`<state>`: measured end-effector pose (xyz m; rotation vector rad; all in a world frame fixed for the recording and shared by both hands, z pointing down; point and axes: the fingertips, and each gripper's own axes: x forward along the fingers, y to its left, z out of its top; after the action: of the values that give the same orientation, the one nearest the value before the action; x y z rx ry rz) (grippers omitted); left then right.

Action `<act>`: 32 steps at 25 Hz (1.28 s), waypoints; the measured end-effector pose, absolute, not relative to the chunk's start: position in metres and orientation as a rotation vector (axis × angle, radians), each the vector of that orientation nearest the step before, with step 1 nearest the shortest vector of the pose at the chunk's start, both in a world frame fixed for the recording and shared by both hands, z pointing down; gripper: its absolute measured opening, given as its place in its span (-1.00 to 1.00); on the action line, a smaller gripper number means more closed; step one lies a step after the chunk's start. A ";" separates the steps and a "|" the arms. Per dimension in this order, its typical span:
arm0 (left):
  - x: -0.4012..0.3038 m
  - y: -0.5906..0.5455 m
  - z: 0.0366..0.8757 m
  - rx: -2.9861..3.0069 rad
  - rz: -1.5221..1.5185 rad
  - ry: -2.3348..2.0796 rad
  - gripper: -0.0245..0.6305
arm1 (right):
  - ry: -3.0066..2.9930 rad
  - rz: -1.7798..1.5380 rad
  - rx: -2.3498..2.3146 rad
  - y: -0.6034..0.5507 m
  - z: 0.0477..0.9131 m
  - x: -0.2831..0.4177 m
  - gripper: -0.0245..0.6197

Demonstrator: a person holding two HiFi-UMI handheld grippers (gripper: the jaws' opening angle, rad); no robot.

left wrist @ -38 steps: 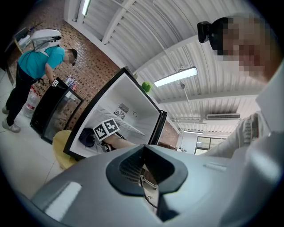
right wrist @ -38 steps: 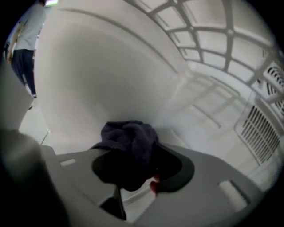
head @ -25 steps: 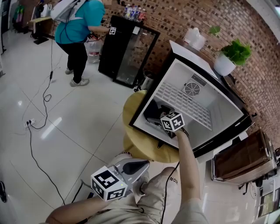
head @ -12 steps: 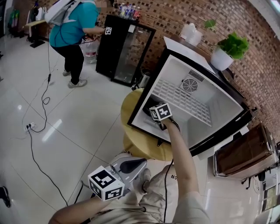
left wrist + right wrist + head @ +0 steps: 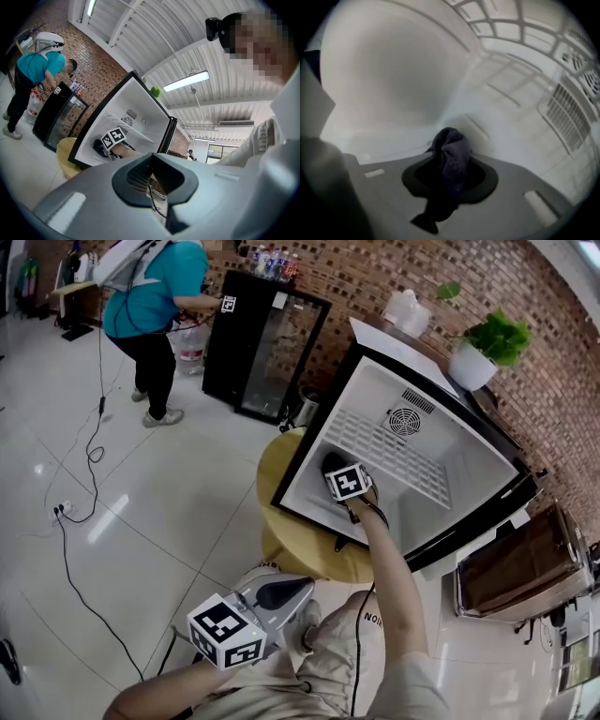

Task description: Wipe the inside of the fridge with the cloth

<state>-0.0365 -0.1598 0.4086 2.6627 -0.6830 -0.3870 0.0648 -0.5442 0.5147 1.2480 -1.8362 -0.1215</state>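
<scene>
The small fridge (image 5: 469,460) stands open with its white inside toward me. My right gripper (image 5: 333,468) reaches into its lower left corner, where the dark cloth (image 5: 327,462) lies. In the right gripper view the cloth (image 5: 451,157) is bunched up between the jaws of the right gripper (image 5: 450,180), which are closing and pinching it, close to the white inner wall (image 5: 393,79). My left gripper (image 5: 302,588) is shut and holds nothing, low in front of my knees, outside the fridge. The left gripper (image 5: 154,180) points up toward the fridge (image 5: 136,105).
The fridge rests on a round wooden table (image 5: 281,531). A wire shelf (image 5: 394,460) and a fan vent (image 5: 405,420) are inside. A black glass-door cooler (image 5: 262,343) and a person in a teal shirt (image 5: 155,296) are behind. A cable (image 5: 84,474) lies on the floor.
The right gripper has moved left and deeper into the fridge's lower corner, and its jaws have closed onto the cloth. The left gripper has stayed put.
</scene>
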 end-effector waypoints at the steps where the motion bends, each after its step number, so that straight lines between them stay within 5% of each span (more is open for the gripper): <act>1: -0.036 -0.160 0.407 2.664 -0.391 -0.682 -0.92 | -1.792 -0.103 1.287 -0.540 0.514 0.086 -0.69; 11: -0.029 -0.153 0.402 2.684 -0.392 -0.656 -0.92 | -1.277 -0.013 1.497 -0.504 0.521 0.256 -0.70; 15: -0.024 -0.149 0.399 2.691 -0.385 -0.651 -0.92 | -1.383 -0.097 1.488 -0.509 0.502 0.223 -0.69; 24: -0.036 -0.153 0.396 2.688 -0.418 -0.682 -0.92 | -2.092 -0.016 1.180 -0.515 0.494 -0.002 -0.69; 32: -0.041 -0.157 0.393 2.684 -0.427 -0.689 -0.92 | -1.763 -0.032 1.274 -0.507 0.515 0.071 -0.69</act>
<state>-0.0411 -0.1571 0.3932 2.6837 -0.6893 -0.4267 0.0711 -0.5072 0.5154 1.2737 -1.7628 -0.0320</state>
